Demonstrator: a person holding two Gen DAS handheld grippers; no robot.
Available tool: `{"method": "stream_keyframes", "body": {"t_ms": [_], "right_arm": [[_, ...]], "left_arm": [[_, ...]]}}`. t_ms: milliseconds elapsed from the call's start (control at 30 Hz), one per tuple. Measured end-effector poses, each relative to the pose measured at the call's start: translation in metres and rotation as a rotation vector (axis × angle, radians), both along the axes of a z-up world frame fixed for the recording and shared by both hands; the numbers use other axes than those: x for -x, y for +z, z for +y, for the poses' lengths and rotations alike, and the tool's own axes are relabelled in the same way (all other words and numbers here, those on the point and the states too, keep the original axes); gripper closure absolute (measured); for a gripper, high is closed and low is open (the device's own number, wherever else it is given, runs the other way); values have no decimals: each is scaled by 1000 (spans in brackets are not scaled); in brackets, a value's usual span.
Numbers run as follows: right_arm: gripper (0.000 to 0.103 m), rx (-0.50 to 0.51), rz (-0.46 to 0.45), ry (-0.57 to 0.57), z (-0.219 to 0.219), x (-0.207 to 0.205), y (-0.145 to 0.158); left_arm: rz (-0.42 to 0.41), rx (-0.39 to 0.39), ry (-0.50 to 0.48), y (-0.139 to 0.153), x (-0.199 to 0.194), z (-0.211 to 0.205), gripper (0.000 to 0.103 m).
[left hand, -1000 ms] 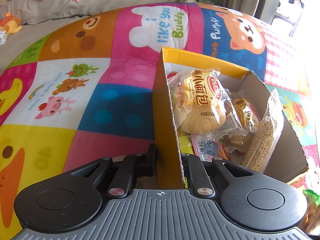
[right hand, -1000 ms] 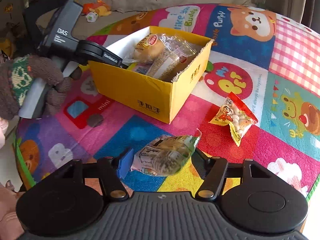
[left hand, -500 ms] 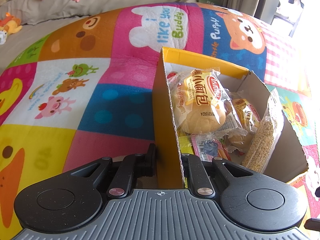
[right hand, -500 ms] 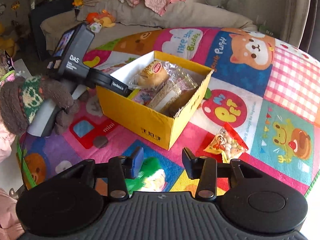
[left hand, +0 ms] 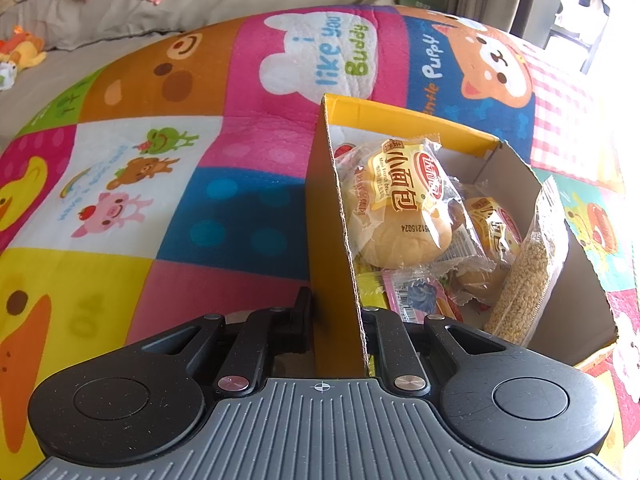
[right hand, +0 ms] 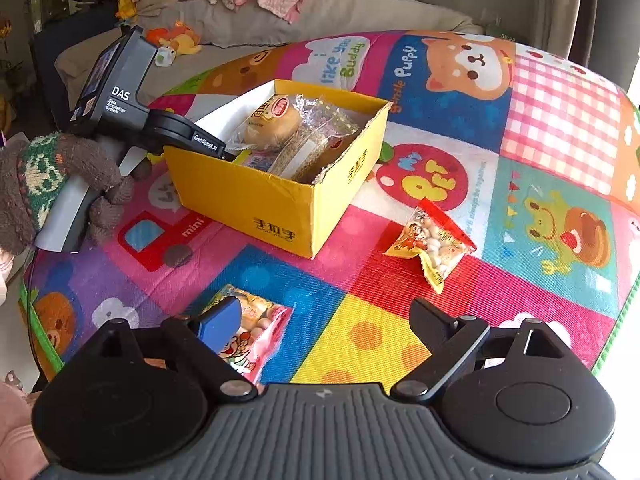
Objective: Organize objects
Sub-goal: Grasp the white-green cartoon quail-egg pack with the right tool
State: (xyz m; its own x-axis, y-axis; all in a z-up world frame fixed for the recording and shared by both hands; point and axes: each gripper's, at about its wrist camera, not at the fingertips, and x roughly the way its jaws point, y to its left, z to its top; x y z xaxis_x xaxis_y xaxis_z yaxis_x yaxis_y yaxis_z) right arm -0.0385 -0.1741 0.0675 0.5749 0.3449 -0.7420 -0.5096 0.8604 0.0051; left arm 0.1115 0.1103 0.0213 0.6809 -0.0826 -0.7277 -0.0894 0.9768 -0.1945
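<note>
**Right tool now empty and wide open; left tool steadies the snack box**

A bright patchwork play mat [right hand: 400, 320] printed with cartoon animals covers the surface. On it sits an open yellow cardboard box [right hand: 276, 208] holding wrapped bread rolls [left hand: 396, 208] and a clear bag of tan grain [left hand: 528, 272].

The left tool [left hand: 334, 312] is clamped on the near wall of the box, one finger outside and one inside, exactly as it was a second ago.

What changed: a second ago the right tool [right hand: 324, 320] was closed around a greenish clear packet. Half a second ago its fingers had parted, with a blurred green packet below them. Now they are spread wide with nothing between them. That packet cannot be made out in either current view, so whether it reached the box is unclear. The tool now looks free to fetch another snack.

Only the right wrist view shows what remains outside the box: a red and yellow bag of white round sweets [right hand: 432, 244] lying on the mat to the right of the box, and a pink packet with a cartoon print [right hand: 256, 336] just beside the tool's blue-padded finger. It also shows the gloved hand [right hand: 80, 176] holding the left tool. Only the left wrist view shows the box contents closely.
</note>
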Motion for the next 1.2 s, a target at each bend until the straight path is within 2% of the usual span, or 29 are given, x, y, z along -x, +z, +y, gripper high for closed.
{"method": "stream_keyframes", "body": {"t_ms": [167, 300, 500, 667, 867, 933, 1000, 1067, 1200], "right_arm": [[6, -46, 73, 106, 17, 10, -11], [6, 71, 29, 189, 33, 22, -21], [6, 194, -14, 192, 41, 21, -40], [4, 125, -15, 194, 54, 4, -44], [6, 4, 80, 178, 56, -23, -49], [10, -4, 81, 178, 55, -23, -49], [26, 0, 72, 193, 56, -19, -46], [38, 7, 67, 212, 56, -14, -43], [42, 8, 78, 225, 55, -3, -36]], "left_arm": [[0, -1, -2, 0, 0, 0, 88], [0, 0, -2, 0, 0, 0, 88], [-1, 3, 0, 0, 0, -1, 88], [-1, 3, 0, 0, 0, -1, 88], [-1, 3, 1, 0, 0, -1, 88], [-1, 3, 0, 0, 0, -1, 88], [-1, 2, 0, 0, 0, -1, 88], [0, 2, 1, 0, 0, -1, 88], [1, 1, -1, 0, 0, -1, 88]]}}
